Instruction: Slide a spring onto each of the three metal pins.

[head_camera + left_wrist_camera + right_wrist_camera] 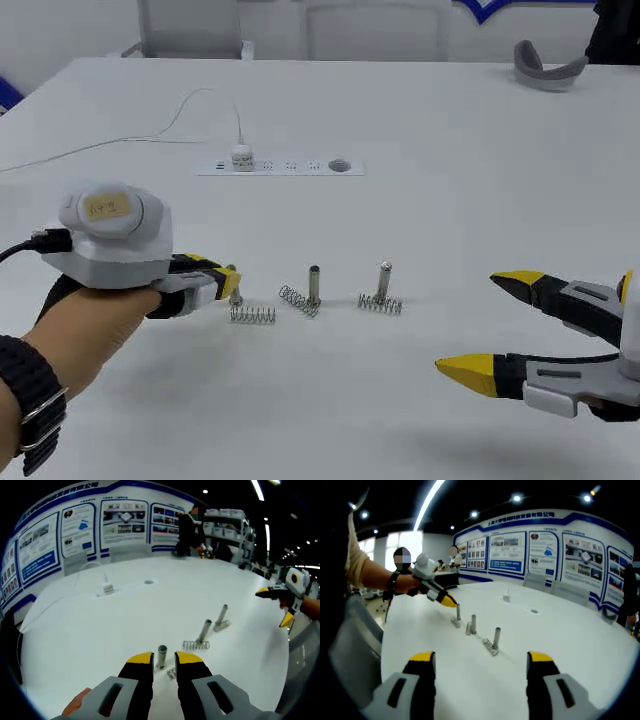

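Three upright metal pins stand in a row on the white table: left pin, middle pin, right pin. A loose spring lies at each base. My left gripper reaches to the left pin; in the left gripper view its narrowly open jaws flank that pin with small gaps on both sides, and a spring lies just beneath. My right gripper hovers wide open and holding nothing at the right, well short of the pins.
A white power strip with a plugged charger and its cable lies behind the pins. A grey curved object sits at the far right corner. Chairs stand beyond the far edge. People stand in the background of both gripper views.
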